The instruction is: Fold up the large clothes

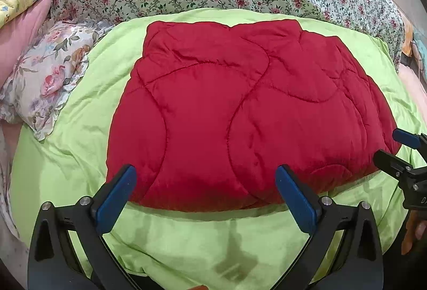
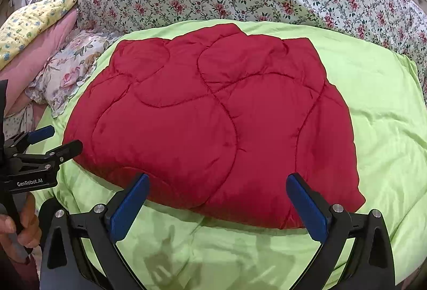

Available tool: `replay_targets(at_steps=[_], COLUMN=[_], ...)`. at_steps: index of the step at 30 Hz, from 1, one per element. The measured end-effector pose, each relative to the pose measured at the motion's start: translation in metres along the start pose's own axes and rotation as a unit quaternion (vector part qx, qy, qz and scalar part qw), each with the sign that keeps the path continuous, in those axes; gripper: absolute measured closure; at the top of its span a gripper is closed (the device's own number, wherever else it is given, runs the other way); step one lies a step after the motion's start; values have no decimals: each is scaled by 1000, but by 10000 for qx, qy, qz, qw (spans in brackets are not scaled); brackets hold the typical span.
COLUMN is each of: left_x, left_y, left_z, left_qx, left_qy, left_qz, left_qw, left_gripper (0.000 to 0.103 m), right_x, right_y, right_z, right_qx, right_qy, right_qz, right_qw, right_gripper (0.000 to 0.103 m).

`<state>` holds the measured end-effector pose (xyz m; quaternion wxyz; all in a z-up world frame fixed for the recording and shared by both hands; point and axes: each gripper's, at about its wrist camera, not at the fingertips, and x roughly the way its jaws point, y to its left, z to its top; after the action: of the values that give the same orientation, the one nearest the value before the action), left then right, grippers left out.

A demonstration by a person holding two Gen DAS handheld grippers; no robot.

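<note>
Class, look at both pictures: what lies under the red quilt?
The red quilt rests on a green cover, which shows all around it. What lies beneath the green cover, and any folded layers within the quilt, is covered.

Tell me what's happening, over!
Left hand-held gripper open, right hand-held gripper open, both empty. Red quilt folded on green cover. Nothing in the way.

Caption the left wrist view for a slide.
Open left gripper hovers before a folded red quilt lying on a green sheet.
</note>
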<state>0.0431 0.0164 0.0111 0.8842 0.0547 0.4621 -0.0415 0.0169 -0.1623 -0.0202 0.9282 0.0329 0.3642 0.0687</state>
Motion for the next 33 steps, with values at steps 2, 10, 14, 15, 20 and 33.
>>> replay_targets(at_steps=[2, 10, 14, 15, 20, 33], left_x=[1, 7, 8, 9, 13, 19], left_y=[-1, -3, -3, -2, -2, -5], left_z=[1, 4, 6, 7, 10, 15], left_qx=[-12, 12, 11, 10, 17, 66], left_qy=[12, 56, 57, 56, 74, 86], left_qz=[-7, 5, 7, 7, -15, 4], left_qw=[10000, 10000, 10000, 10000, 10000, 9999], left_gripper=[0, 0, 0, 0, 0, 0], right_x=[1, 2, 4, 5, 7, 12], right_y=[-1, -4, -7, -7, -7, -7], right_z=[1, 5, 8, 10, 12, 20], right_qx=[16, 55, 93, 103, 102, 96], right_qy=[4, -10, -7, -2, 1, 1], right_qz=[17, 27, 38, 45, 60, 87], right_qw=[10000, 10000, 9999, 9999, 9999, 9999], right_gripper=[0, 0, 0, 0, 0, 0])
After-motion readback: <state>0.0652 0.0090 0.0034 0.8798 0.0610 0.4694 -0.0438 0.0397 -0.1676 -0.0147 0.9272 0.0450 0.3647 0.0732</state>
